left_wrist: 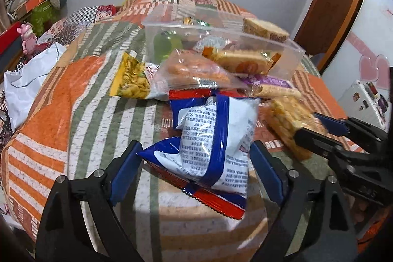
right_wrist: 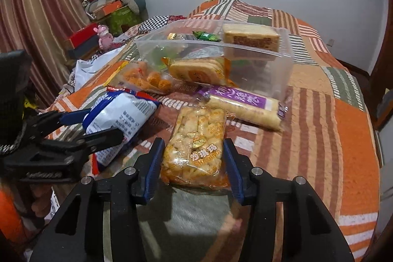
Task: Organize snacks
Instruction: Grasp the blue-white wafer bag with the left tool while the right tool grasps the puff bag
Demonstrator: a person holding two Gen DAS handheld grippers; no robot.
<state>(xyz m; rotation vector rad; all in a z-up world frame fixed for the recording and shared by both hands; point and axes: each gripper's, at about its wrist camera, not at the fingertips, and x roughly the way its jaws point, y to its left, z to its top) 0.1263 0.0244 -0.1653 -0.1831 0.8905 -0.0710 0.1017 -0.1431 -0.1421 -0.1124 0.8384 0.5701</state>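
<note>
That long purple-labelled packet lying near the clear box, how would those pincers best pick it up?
Across its narrow width, near the middle, coming down from above. The purple-labelled packet lies flat on the quilt as a long, slim bar, so its long sides are exposed and the jaws can straddle it. The clear box sits close behind, so I'd probably avoid approaching from that side.
</note>
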